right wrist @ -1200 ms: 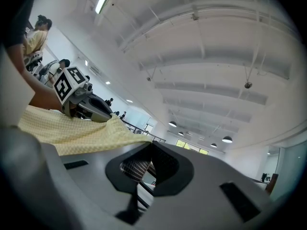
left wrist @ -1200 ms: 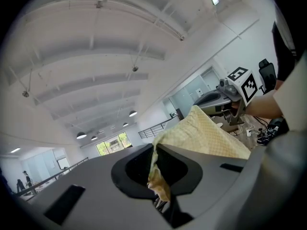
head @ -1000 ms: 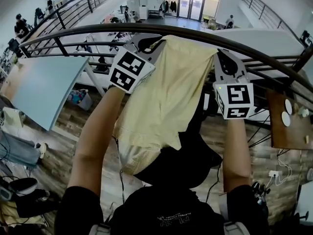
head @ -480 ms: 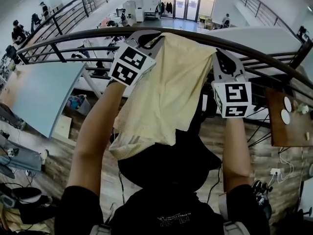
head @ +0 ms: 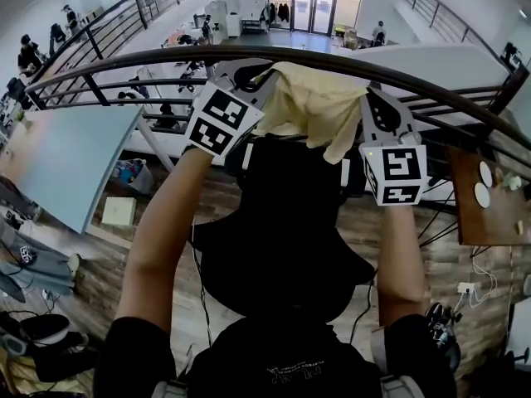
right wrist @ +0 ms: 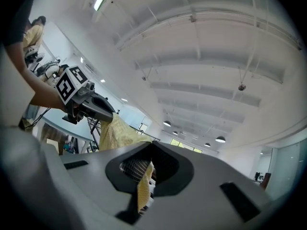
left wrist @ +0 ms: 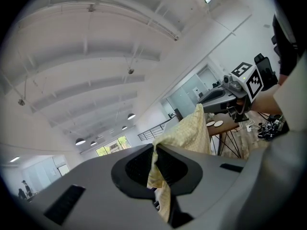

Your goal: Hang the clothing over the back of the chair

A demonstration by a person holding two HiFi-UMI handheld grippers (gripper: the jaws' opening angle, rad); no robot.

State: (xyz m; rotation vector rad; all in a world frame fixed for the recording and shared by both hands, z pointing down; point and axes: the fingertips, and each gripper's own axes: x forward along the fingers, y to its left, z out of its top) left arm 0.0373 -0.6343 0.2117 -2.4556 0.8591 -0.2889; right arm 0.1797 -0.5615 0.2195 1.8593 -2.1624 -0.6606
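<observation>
While both forearms reach up and away in the head view, the left tongs and the right tongs hold a pale yellow garment bunched between them, just under the dark curved railing. Each gripper's own view shows its tongs closed on a fold of the cloth: the left tongs pinch one edge of the garment, and the right tongs pinch the other edge. Below the cloth, between the arms, sits a large black shape, possibly the chair's back, though the view is too dark to be sure. The garment's lower edge overlaps its top. A pale blue tabletop stands to the left.
</observation>
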